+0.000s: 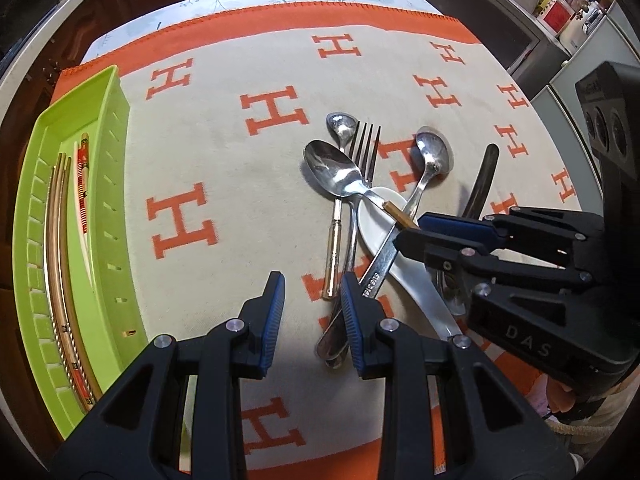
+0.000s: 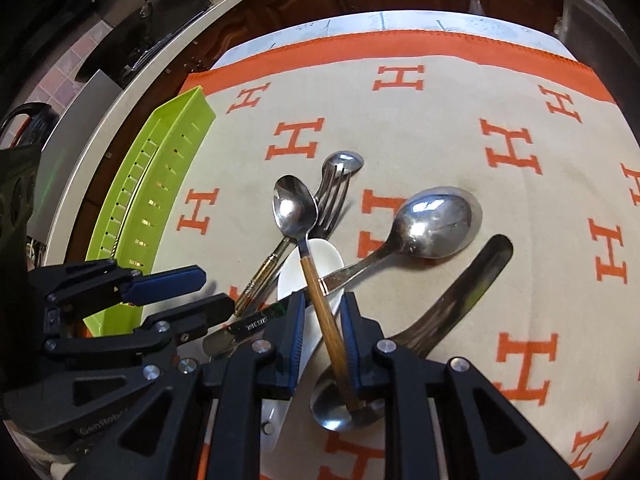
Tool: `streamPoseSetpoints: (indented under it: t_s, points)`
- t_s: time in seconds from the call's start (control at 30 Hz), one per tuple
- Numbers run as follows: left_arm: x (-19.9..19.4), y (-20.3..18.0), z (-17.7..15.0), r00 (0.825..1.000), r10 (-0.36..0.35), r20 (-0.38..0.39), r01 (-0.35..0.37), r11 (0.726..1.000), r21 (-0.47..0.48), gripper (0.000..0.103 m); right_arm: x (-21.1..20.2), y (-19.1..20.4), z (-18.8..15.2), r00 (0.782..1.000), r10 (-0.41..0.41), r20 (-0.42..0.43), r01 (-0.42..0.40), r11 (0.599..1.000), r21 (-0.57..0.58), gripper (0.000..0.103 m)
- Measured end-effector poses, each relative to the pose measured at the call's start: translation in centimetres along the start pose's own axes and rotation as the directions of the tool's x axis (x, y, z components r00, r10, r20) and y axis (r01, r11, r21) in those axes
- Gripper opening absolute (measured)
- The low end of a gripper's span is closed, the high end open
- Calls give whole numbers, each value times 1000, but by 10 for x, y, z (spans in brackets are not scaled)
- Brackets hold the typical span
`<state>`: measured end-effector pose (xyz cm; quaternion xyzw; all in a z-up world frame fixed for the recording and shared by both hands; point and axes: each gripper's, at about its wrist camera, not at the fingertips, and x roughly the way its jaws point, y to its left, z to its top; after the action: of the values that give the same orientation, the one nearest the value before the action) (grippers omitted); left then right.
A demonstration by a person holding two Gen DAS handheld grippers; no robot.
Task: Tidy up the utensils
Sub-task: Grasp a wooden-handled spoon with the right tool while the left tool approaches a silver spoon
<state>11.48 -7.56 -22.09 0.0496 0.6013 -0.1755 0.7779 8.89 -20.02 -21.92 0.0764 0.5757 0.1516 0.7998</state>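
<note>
Between the right gripper's [image 2: 322,338] parted fingers lies the wooden-handled spoon [image 2: 308,248], seemingly unclamped, atop the utensil pile [image 1: 360,208]; closing may disturb neighbours. Left gripper [image 1: 312,320] hovers open; green tray [image 1: 116,216] waits aside.

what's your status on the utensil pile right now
Both grippers open: left gripper hovering, right gripper straddling wooden-handled steel spoon. Spoon crosses white ceramic spoon. Green slotted tray left.
</note>
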Motion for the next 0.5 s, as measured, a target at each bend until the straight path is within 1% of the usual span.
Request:
streamPoseSetpoints:
  t_s: [0.07, 0.1, 0.13, 0.3, 0.5]
  points:
    - [2, -1, 1, 1000, -3, -2, 3, 1000, 1, 26, 0, -2, -1, 1000, 18, -9, -18, 1000, -1, 18]
    - [2, -3, 2, 1000, -4, -3, 4, 1000, 3, 26, 2, -3, -2, 999, 21, -26, -21, 1000, -1, 14]
    - [3, -4, 3, 1000, -6, -3, 6, 1000, 5, 26, 4, -4, -4, 999, 20, -36, -20, 1000, -4, 13]
    - [4, -10, 6, 1000, -12, -3, 12, 1000, 22, 26, -3, -6, -13, 1000, 26, 5, -26, 1000, -3, 8]
    - [5, -20, 11, 1000, -15, 2, 15, 999, 51, 26, -23, -12, -19, 994, 41, 101, -44, 999, 24, 7]
